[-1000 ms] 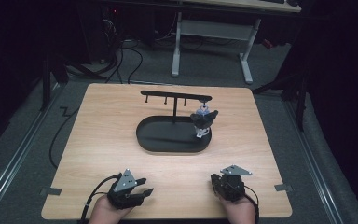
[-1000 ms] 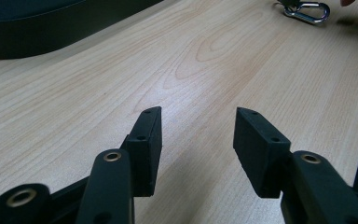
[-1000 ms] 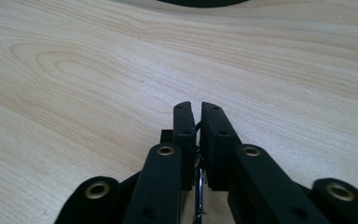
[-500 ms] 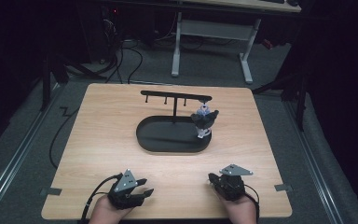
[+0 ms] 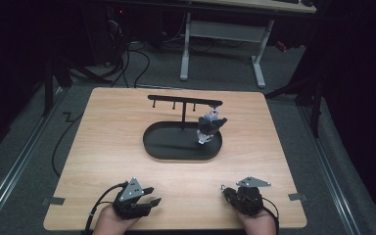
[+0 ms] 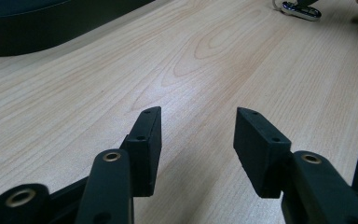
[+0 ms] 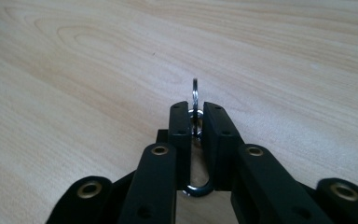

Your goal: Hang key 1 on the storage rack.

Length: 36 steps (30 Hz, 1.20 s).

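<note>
Metal key ring [image 7: 195,108] pinched edge-on between jaws of right gripper [image 7: 195,114], rim sticking out past tips; jaws just eased slightly apart. Left gripper [image 6: 198,135] jaws spread, bare worktop [image 6: 223,60] between. Black hook stand [image 5: 183,142] well ahead.

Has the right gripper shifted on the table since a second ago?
No. In the high view the right gripper sits at the same spot near the table's front edge, fingers pinching a metal ring, just easing open.

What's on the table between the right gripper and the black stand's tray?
Nothing: bare wood lies between the right gripper, holding a metal ring, and the tray, as the high view shows.
</note>
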{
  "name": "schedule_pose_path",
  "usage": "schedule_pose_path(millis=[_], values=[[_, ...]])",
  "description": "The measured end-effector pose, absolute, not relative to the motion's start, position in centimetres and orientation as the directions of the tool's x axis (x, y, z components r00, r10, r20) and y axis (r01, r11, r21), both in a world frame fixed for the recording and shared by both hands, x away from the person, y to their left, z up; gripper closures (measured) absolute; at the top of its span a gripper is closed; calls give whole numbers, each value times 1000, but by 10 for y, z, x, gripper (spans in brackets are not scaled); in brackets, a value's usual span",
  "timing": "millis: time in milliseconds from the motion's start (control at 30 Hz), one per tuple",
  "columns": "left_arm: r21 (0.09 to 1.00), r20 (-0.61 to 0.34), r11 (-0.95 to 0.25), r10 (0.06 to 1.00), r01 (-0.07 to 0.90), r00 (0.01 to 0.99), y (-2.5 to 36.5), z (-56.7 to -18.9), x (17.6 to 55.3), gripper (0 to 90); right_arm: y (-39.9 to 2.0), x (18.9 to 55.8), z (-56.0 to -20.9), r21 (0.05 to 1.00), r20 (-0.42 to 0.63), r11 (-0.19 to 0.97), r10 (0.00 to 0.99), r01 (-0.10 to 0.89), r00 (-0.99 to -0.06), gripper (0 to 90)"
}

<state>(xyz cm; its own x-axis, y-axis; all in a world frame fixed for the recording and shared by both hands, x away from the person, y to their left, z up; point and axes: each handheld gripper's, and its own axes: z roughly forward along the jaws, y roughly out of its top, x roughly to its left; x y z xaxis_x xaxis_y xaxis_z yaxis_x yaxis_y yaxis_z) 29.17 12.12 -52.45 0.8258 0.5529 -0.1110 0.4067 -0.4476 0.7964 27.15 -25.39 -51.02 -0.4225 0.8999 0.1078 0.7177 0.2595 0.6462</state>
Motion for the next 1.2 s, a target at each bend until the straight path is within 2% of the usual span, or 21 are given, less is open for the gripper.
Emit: schedule_pose_path(millis=[267, 400, 667, 867, 1067, 1200], values=[[800, -106, -449, 547, 398, 830, 121, -523, 291, 519, -247, 287, -500, 577, 67, 354, 877, 736, -475, 848], [806, -105, -442, 548, 394, 830, 123, -522, 291, 517, -244, 298, -492, 512, 45, 404, 869, 758, -493, 847], [811, -109, -439, 538, 388, 836, 126, -520, 291, 512, -239, 311, -484, 377, 77, 448, 857, 810, -510, 829], [807, -107, -447, 531, 385, 841, 124, -522, 291, 510, -231, 320, -478, 268, 49, 507, 842, 819, -537, 830], [810, -110, -443, 530, 385, 841, 126, -521, 291, 510, -227, 328, -476, 204, 49, 522, 839, 828, -541, 830], [810, -108, -444, 529, 383, 842, 126, -521, 291, 510, -229, 332, -474, 178, 81, 489, 857, 854, -508, 838]])
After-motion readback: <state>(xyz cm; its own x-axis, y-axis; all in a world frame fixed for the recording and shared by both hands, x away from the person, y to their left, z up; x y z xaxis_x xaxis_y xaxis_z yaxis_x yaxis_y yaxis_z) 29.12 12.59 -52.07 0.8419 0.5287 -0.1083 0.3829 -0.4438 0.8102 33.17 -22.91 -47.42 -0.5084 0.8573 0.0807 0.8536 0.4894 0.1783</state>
